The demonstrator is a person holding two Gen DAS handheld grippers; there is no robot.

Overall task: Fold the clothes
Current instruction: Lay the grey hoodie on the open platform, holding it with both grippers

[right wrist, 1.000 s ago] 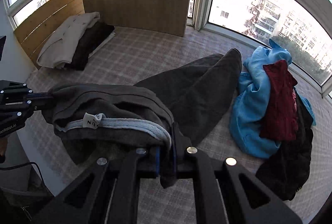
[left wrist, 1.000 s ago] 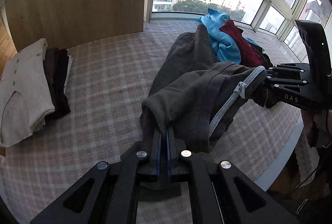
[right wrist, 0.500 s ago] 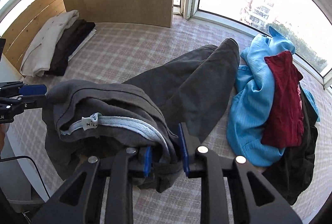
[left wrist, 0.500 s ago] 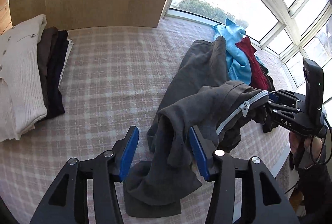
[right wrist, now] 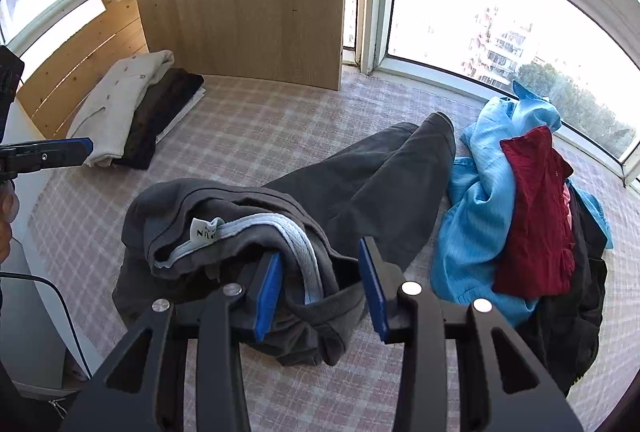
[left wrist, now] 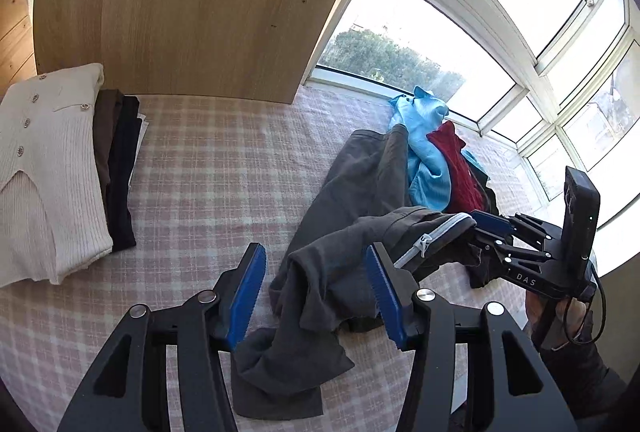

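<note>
Dark grey trousers (left wrist: 352,199) with a pale blue waistband (right wrist: 280,232) lie crumpled on the checked bed cover, legs stretched toward the window. My left gripper (left wrist: 316,272) is open, its blue pads apart above the loose waist end, holding nothing. My right gripper (right wrist: 320,268) is open too; the waistband drapes between its jaws, still resting against the left blue pad. It also shows in the left wrist view (left wrist: 488,228) at the waistband's right end.
A folded stack with a cream cardigan (left wrist: 44,167) on dark garments (left wrist: 116,167) lies at the left. A heap of blue (right wrist: 484,207), red (right wrist: 536,207) and black clothes lies at the right. A wooden panel (left wrist: 180,3) and windows stand behind. The bed edge runs near the front.
Both grippers were shut on the trousers' waist and held it up. They have opened, the left one first, and the waist has dropped onto the bed.
</note>
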